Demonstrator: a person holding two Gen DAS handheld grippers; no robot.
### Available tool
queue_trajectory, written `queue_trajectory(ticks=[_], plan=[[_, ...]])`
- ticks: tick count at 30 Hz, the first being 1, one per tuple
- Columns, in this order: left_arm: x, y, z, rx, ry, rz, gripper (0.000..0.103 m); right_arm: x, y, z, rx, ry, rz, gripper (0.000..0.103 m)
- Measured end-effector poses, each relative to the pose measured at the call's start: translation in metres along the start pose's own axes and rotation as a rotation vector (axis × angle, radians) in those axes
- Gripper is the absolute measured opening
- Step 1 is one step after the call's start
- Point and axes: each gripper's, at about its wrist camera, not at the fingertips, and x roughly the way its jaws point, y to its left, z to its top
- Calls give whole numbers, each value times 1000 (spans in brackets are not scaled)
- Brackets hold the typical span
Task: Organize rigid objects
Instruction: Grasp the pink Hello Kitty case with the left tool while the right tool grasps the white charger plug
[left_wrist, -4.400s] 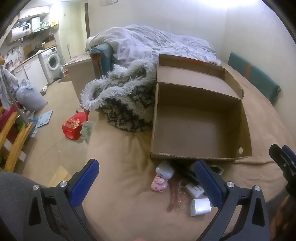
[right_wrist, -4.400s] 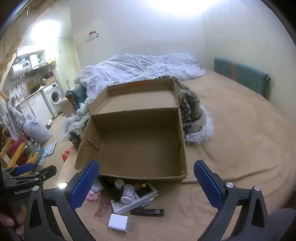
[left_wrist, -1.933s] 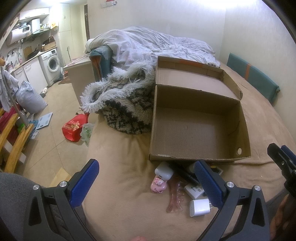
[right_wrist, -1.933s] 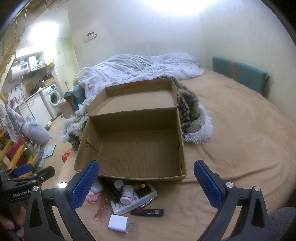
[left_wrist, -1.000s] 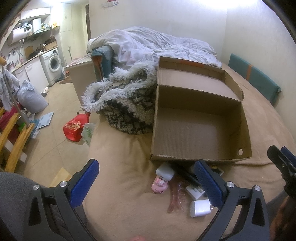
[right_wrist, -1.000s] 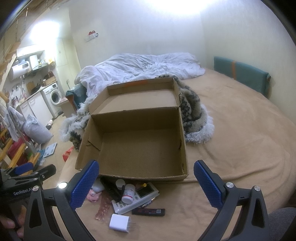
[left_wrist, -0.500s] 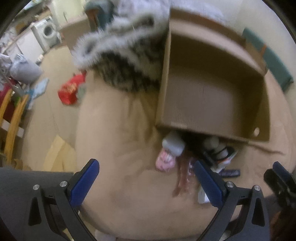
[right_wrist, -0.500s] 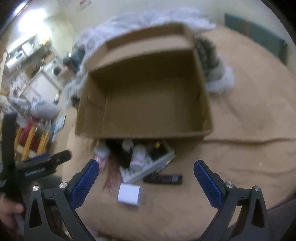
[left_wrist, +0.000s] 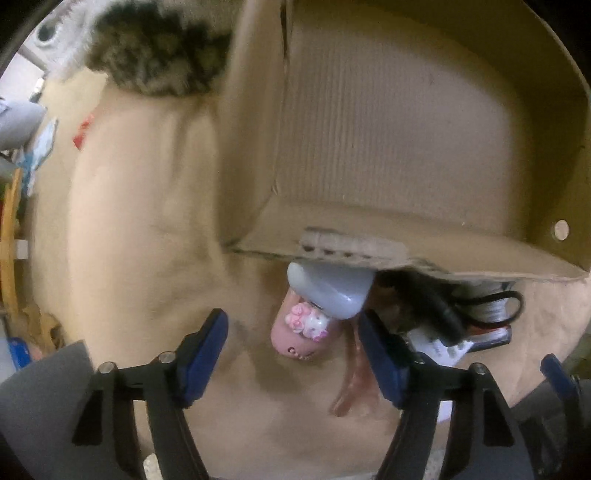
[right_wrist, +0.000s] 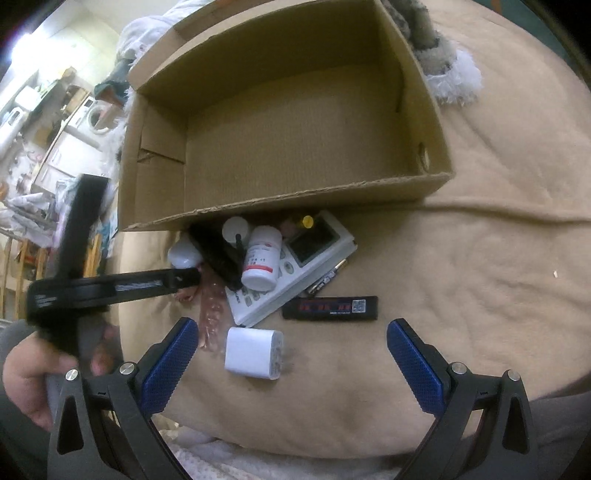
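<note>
Right gripper wide open, nothing between its pads; one white charger cube just inside them. Left gripper closing, not yet gripping, pink case between its pads. Beyond: one black bar, one remote, one pill bottle, all short of the empty cardboard box.

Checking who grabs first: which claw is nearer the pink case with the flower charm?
Left. The left claw straddles the pink case, jaws closing, not yet touching. The right claw hangs over the white charger, farther away.
</note>
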Motion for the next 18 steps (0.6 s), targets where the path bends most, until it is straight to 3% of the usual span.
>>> queue_trajectory(ticks=[8, 10, 13, 16, 18], plan=[[22, -10, -4, 37, -1, 33, 46, 25, 8, -1, 8, 120, 60, 103], [25, -13, -9, 27, 3, 24, 34, 37, 10, -1, 24, 162, 81, 103], [26, -18, -17, 36, 2, 27, 34, 53, 16, -6, 43, 202, 108, 103], [26, -15, -24, 35, 5, 22, 34, 70, 26, -6, 28, 226, 67, 101], [23, -8, -30, 18, 2, 5, 34, 81, 32, -7, 15, 249, 43, 92]])
